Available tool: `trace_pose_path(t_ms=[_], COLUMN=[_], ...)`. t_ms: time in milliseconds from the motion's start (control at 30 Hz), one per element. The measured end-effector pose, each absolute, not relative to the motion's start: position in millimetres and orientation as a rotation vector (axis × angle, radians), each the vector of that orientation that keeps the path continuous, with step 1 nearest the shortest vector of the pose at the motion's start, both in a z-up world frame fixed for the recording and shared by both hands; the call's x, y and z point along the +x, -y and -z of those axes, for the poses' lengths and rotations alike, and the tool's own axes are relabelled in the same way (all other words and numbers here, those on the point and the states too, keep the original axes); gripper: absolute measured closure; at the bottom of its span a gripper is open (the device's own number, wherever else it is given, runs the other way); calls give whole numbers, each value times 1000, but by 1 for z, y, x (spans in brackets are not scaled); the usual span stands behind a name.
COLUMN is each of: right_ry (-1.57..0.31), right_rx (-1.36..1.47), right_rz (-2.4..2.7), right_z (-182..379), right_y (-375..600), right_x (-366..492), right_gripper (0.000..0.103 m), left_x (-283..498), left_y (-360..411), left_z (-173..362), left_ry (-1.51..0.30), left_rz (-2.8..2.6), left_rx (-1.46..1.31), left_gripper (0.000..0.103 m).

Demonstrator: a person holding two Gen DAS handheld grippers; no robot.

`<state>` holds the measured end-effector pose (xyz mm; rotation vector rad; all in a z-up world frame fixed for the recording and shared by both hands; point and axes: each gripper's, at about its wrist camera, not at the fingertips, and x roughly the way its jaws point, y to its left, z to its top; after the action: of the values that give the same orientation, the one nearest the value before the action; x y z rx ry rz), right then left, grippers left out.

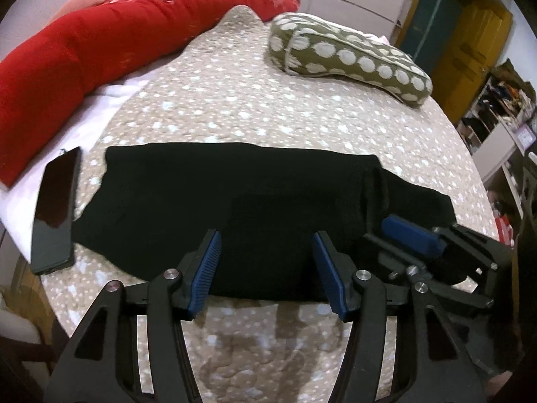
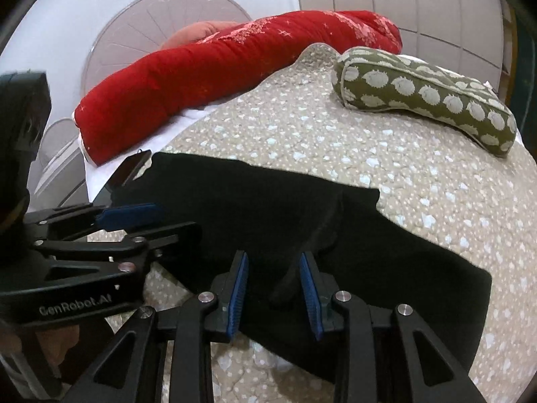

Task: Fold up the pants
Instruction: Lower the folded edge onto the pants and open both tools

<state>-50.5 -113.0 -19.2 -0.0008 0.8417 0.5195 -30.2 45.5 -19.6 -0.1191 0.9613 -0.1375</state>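
Black pants (image 1: 241, 201), folded into a flat band, lying across the dotted beige bed cover (image 1: 255, 107). Just above the near edge: left tool (image 1: 266, 262) and right tool (image 2: 273, 288), side by side, both parted, nothing gripped. Beyond: dark phone (image 1: 55, 208), red bolster (image 1: 100, 43), green spotted pillow (image 1: 352, 60).

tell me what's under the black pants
The pants lie on the spotted quilt, which shows all around them. Whether anything else lies beneath them cannot be seen; the cloth covers it.
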Motion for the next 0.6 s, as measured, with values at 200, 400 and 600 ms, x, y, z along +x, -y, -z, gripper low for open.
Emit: trace_pose_path(t_ms=[200,400,600], right_ry=[-857,-886,-880], right_rx=[7,33,7], right_rz=[-474,-439,-441], right_z=[22,35,37], right_y=[119,125,113], right_x=[-42,-26,-21], right_gripper=[72,72,63], left_x=[-30,-30,-32], left_y=[-61,-71,-84], left_z=[21,27,31], left_ry=[-963,-974,-974], left_rz=[110,89,74], left_rx=[-145,-162,-200], left_gripper=[46,46,46])
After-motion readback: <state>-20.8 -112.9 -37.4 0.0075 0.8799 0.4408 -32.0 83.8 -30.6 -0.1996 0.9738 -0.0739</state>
